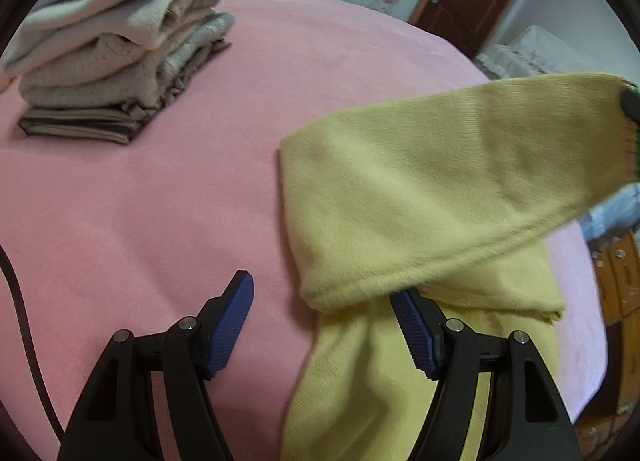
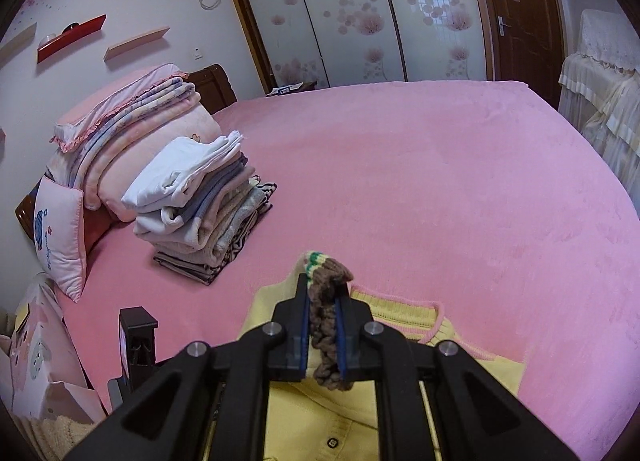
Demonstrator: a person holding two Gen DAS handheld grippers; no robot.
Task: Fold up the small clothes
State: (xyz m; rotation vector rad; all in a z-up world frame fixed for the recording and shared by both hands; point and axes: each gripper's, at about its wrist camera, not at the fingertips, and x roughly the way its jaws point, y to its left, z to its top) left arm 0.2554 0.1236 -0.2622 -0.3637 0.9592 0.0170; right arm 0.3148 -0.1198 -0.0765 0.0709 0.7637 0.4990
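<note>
Most of the pile's folded, yellow sweater just getting started

A tidy stack of folded clothes already sits on the pink bed, so I'd say the bulk of the job is done. The yellow sweater lies at the near edge of the bed, collar and buttons showing, and looks only partly folded. The right hand-held gripper has its jaws pressed tight on the brown knit cuff and holds that sleeve up off the bed, across the body. The left hand-held gripper is spread wide with nothing pinched, one finger tucked just under the sleeve fold. My guess at what's left: lay the sleeve in, fold the body, add it to the stack.
</note>
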